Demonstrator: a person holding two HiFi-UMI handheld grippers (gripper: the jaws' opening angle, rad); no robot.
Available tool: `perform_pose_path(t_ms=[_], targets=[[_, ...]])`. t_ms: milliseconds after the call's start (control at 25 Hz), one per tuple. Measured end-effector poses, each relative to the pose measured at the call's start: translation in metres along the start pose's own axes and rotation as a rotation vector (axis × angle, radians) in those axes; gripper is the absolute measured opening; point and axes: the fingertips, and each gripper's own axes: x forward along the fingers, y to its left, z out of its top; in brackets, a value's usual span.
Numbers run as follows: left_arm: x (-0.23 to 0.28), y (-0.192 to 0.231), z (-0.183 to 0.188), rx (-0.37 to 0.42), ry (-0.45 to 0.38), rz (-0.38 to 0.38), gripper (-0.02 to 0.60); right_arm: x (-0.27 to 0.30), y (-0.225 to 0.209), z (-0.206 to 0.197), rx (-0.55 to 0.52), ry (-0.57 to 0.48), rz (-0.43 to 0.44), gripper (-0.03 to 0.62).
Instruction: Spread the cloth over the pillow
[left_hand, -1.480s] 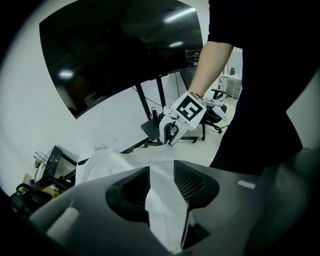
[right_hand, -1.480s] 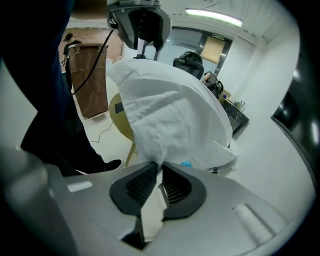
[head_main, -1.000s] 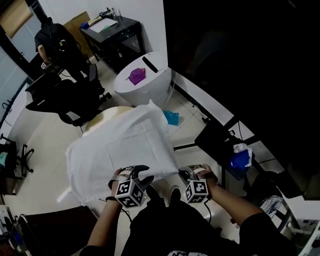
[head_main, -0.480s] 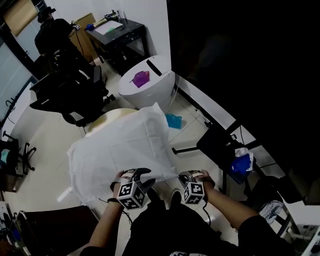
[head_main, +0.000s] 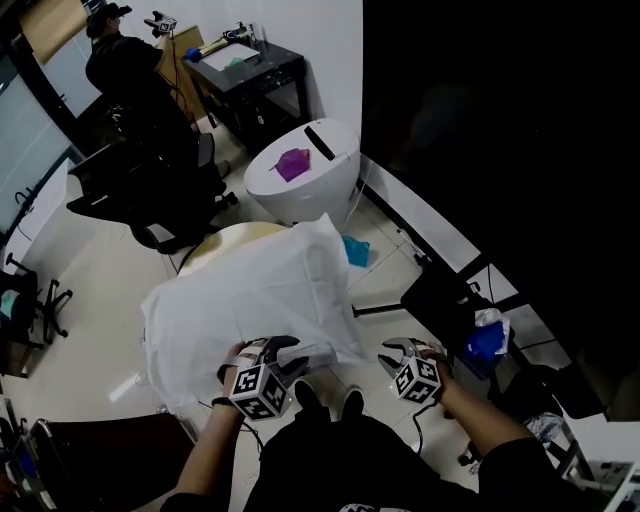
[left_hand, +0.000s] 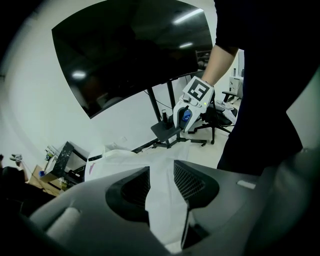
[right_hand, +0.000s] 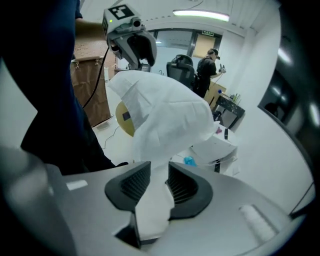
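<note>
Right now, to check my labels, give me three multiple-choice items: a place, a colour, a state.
1. The purple object lies: A on the white round stand; B on the floor; C on the black desk.
2. The cloth is: A blue; B white; C purple.
3. The right gripper has its jaws: A shut, empty; B out of view; C apart.
A: it sits atop the stand. B: white all over. C: they have just been opening, cloth loose between them.
</note>
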Motion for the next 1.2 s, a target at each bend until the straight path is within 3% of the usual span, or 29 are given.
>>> perform_pose_path(t_ms=[240, 600, 920, 1200], targets=[[-0.018, 0.037, -0.008, 0.019, -0.030, 0.035, 0.140, -0.036, -0.073, 0.056, 0.065, -0.110, -0.096, 0.124], [-0.049, 0.098, -0.019, 0.089, -0.081, 0.077, 0.140, -0.034, -0.162, 0.176, -0.029, -0.228, -0.128, 0.124], [-0.064, 0.154, -0.012, 0.012, -0.156, 0.087, 0.141, 0.004, -0.216, 0.232, -0.055, -0.197, 0.022, 0.132], [-0.028, 0.194, -0.019, -0.078, -0.106, 0.045, 0.155, 0.063, -0.265, 0.242, -0.096, -0.117, 0.254, 0.132]])
